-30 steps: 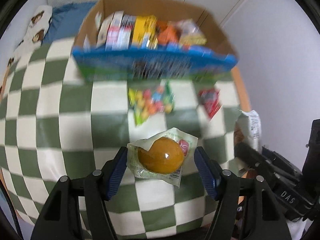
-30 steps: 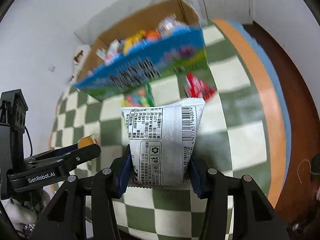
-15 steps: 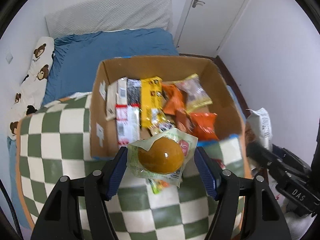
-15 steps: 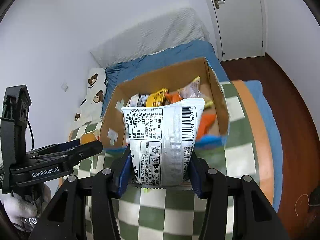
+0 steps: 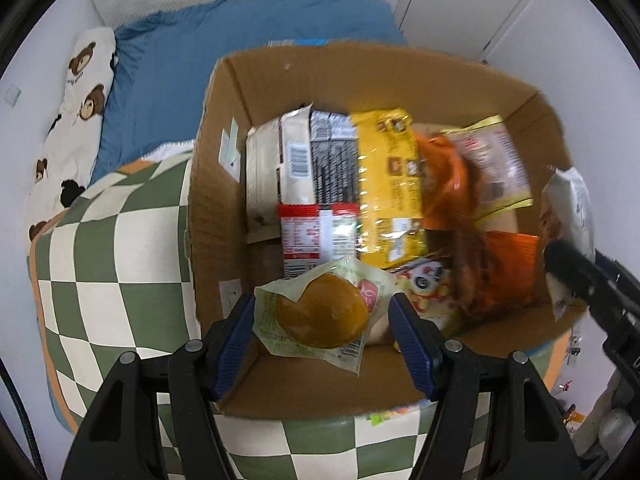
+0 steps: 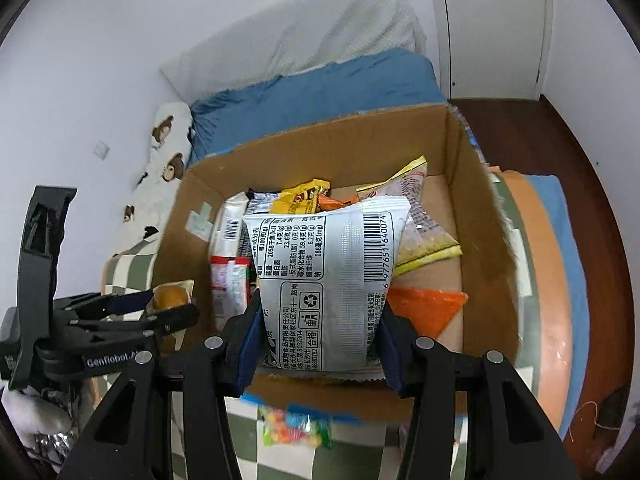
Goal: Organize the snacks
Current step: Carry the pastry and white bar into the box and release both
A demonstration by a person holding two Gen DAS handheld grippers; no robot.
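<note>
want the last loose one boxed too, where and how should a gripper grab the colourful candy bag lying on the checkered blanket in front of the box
Take the colourful candy bag across its narrow width, near the middle, coming straight down from above. It lies flat on the checkered blanket just outside the cardboard box's near wall, so a level approach has no edge to catch. Both grippers are full now: the left gripper holds a bun, the right gripper a silver packet.

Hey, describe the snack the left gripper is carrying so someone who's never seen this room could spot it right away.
Find the open cardboard box on the green checkered blanket. Over its near edge, the left gripper clamps a clear-wrapped bun. It is the only round, golden-brown snack; the packets in the box are flat and printed.
</note>
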